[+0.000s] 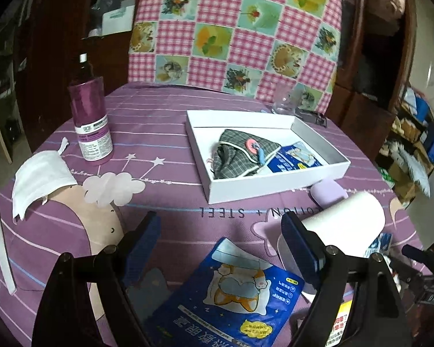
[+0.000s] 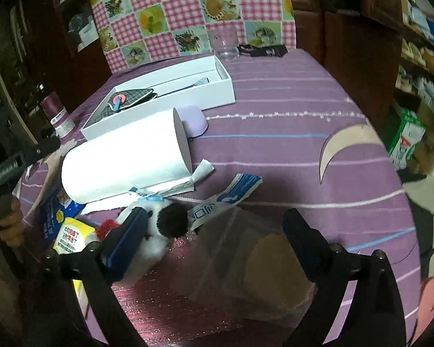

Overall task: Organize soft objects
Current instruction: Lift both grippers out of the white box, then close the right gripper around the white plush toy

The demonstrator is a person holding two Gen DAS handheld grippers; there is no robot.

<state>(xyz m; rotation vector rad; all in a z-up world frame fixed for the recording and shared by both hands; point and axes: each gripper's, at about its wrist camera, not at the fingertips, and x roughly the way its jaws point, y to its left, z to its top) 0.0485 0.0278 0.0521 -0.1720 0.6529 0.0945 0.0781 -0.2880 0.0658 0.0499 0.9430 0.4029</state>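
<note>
The blue eye-mask packet [image 1: 231,292] runs off the left wrist view's bottom edge. The paper roll [image 2: 124,162] hides part of the lilac case [image 2: 194,121]. The right tongs [image 2: 214,231] cover much of the plush toy [image 2: 159,225].

right of the white box [image 2: 170,98] the purple cloth [image 2: 289,110] lies bare; in front of it, the paper roll [image 2: 124,162] and lilac case [image 2: 195,123] block the way.

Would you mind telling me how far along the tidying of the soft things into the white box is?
Partly done. The white box already holds a plaid cloth and one blue packet. Nothing is gripped: the left gripper hangs open over another blue packet, and the right gripper is open beside a black-and-white plush. The white face mask also remains out.
</note>
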